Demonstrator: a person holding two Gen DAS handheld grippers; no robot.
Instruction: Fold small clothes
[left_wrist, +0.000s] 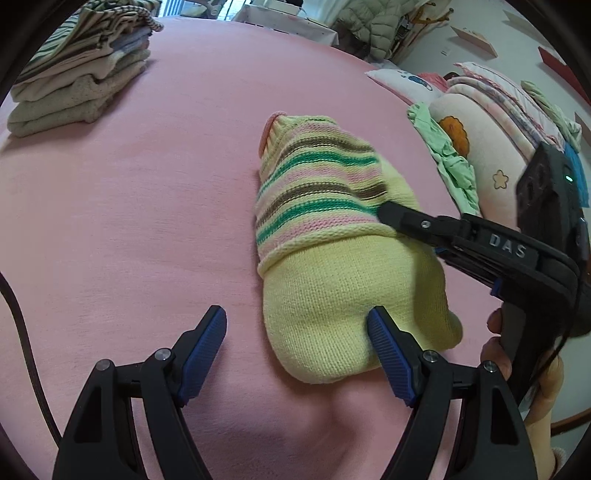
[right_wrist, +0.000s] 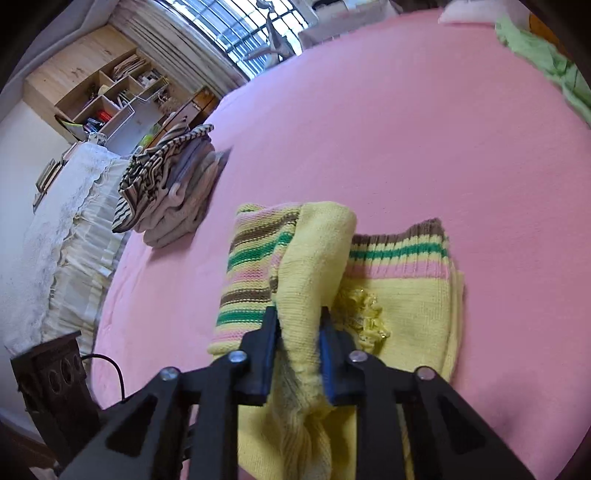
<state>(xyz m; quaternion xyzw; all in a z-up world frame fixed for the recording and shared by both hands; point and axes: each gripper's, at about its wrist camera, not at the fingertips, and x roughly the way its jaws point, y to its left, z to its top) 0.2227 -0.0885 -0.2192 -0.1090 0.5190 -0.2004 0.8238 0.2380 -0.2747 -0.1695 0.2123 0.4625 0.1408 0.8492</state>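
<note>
Sweater (left_wrist: 325, 229) lies center-right on the pink bed (left_wrist: 129, 221). Right hand-held gripper (right_wrist: 299, 314) pinches a yellow fold; left hand-held gripper (left_wrist: 295, 325) gapes wide, empty, at lower center beside the hem.

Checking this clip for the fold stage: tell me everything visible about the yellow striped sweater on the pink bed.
The sweater is a small knit, pale yellow with pink, green and brown stripes on a sleeve and the ribbed hem, a pink collar edge, and a sparkly yellow patch on its front. It lies partly folded on the pink sheet, a striped sleeve laid across the body. The right gripper has its jaws shut on a lifted yellow fold. The left gripper stands open, one jaw against the sweater's near end.
</note>
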